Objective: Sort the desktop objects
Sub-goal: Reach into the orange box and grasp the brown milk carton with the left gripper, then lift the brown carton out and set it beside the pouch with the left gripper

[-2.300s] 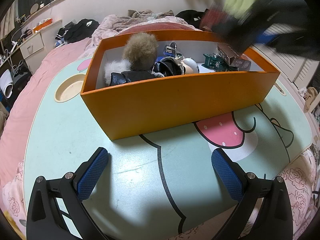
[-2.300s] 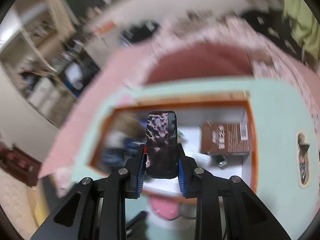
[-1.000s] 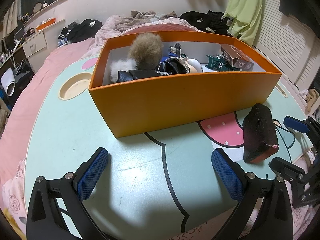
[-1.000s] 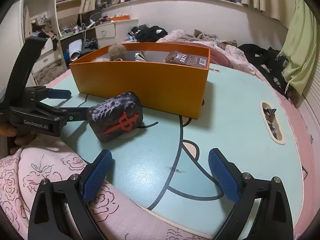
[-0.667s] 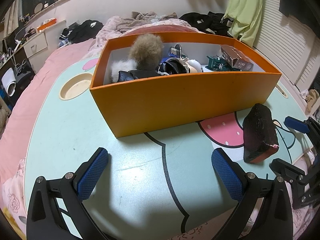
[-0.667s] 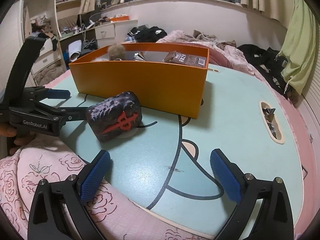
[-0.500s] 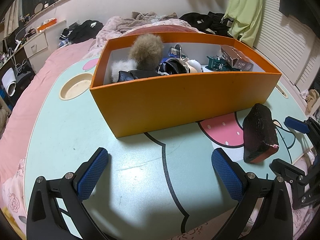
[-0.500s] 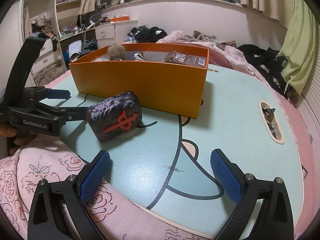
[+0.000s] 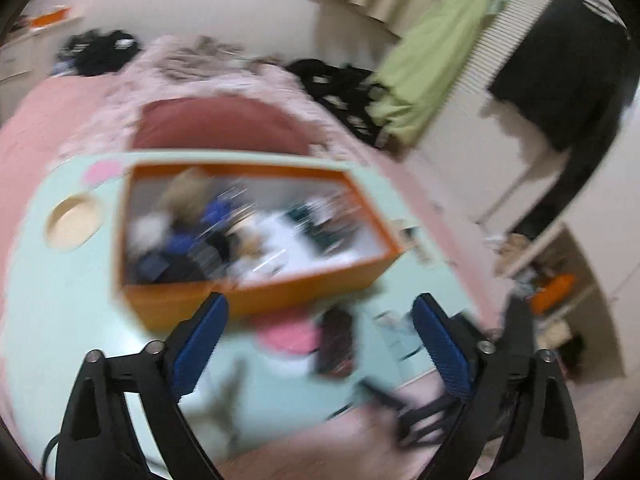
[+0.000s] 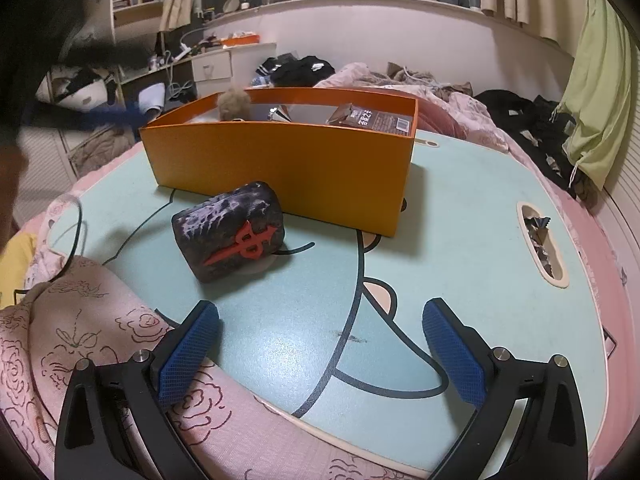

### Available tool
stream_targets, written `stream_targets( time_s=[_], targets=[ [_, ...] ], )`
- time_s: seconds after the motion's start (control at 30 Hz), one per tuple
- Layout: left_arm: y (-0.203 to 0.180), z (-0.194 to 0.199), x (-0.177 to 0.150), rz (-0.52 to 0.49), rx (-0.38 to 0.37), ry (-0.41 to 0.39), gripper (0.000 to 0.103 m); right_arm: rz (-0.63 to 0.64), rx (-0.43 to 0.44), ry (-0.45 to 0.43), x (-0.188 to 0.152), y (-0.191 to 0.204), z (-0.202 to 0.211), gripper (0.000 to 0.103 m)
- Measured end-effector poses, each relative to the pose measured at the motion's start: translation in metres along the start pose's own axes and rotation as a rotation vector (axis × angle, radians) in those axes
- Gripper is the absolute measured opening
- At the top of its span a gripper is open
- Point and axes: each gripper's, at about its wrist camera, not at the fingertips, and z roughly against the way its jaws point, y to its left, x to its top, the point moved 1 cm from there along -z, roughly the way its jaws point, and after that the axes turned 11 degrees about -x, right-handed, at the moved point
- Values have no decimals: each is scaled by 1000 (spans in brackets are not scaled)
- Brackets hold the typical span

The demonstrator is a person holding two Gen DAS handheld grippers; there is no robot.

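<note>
A dark mottled case (image 10: 230, 230) with a red emblem lies on the mint-green table (image 10: 460, 240), just in front of the orange box (image 10: 280, 168). My right gripper (image 10: 322, 320) stands open and empty over the table's near edge, to the case's right. In the blurred left wrist view, my left gripper (image 9: 320, 320) is raised above the table with its jaws closing and nothing between them. It looks down into the orange box (image 9: 280, 292), and the case (image 9: 336, 344) shows below, apart from the pads. A dark blur with a blue streak (image 10: 100, 116) at the upper left is the left gripper.
The box holds a furry pom-pom (image 10: 234, 104), a brown packet (image 10: 372, 118) and several blurred items. The table has a round cup hole (image 9: 74, 222) at the left and a slot (image 10: 542, 240) with foil scraps at the right. Pink rose-print bedding (image 10: 80, 340) borders the table.
The left gripper has risen and tipped downward, so its view now looks into the box from above and is blurred. Its jaws have narrowed. The right gripper and the case have not moved.
</note>
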Motion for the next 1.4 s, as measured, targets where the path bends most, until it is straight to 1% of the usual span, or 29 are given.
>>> stream_targets(
  time_s=[0.07, 0.13, 0.17, 0.2, 0.23, 0.3, 0.33, 0.37, 0.4, 0.43, 0.47, 0.53, 0.57, 0.6, 0.67, 0.73, 0.77, 0.87, 0.97, 1.07, 1.1, 1.2, 1.27, 1.3, 1.33, 1.37, 1.4],
  targets=[
    [2, -27, 29, 54, -29, 55, 80, 0, 1, -1, 0, -1, 0, 102],
    [6, -53, 48, 95, -36, 79, 80, 0, 2, -3, 1, 0, 0, 102],
    [11, -69, 58, 116, -29, 94, 80, 0, 3, -4, 1, -1, 0, 102],
    [15, -80, 58, 125, -16, 108, 80, -1, 3, -4, 1, 0, 0, 102],
    [18, -94, 60, 132, 3, 127, 77, -1, 4, -6, 1, -1, 0, 102],
    [24, -116, 64, 147, 36, 166, 62, -3, 6, -8, 1, -1, -1, 102],
    [27, -124, 60, 166, 34, 180, 45, -3, 6, -10, 1, -1, -1, 102],
    [30, -132, 57, 195, 5, 197, 34, -4, 7, -8, 1, -1, -1, 102],
    [33, -132, 57, 204, -13, 181, 34, -3, 6, -8, 1, -1, 0, 102],
    [34, -131, 57, 204, -22, 163, 30, -3, 6, -8, 1, -1, 0, 102],
    [35, -129, 56, 210, -33, 152, 23, -3, 6, -8, 1, 0, 0, 102],
    [36, -115, 54, 232, -96, 108, 17, -2, 5, -8, 1, 0, 0, 102],
    [36, -107, 58, 240, -124, 86, 17, -3, 5, -8, 0, 0, 0, 102],
    [32, -91, 57, 235, -145, 48, 17, -3, 5, -8, 0, 0, 0, 102],
    [23, -69, 58, 211, -168, -5, 17, -3, 5, -8, 0, 0, -1, 102],
    [9, -37, 50, 176, -203, -57, 17, -2, 5, -8, 0, 1, -1, 102],
    [2, -17, 41, 152, -203, -83, 17, -3, 5, -8, 0, 1, -1, 102],
    [-4, 16, 17, 114, -141, -129, 17, -1, 5, -8, 0, 2, -1, 102],
    [10, 34, -19, 146, -69, -139, 17, -2, 6, -9, 0, 2, -1, 102],
    [24, 29, -44, 172, -58, -106, 17, -1, 6, -9, 0, 1, -1, 102],
    [26, 22, -48, 167, -34, -95, 17, -2, 6, -9, -1, 2, -1, 102],
    [26, -1, -53, 122, 75, -50, 18, -2, 6, -9, -1, 2, -1, 102],
    [24, -7, -54, 93, 138, -16, 30, -2, 6, -10, -1, 2, -1, 102],
    [22, -7, -55, 77, 154, -10, 34, -3, 6, -10, -1, 2, -1, 102],
    [18, -5, -57, 48, 184, -7, 45, -3, 6, -10, -1, 2, 0, 102],
    [12, -2, -58, 15, 217, -14, 59, -3, 6, -10, -1, 2, -1, 102],
    [7, 4, -62, -28, 254, -28, 65, -3, 6, -10, -1, 2, -1, 102]
  ],
)
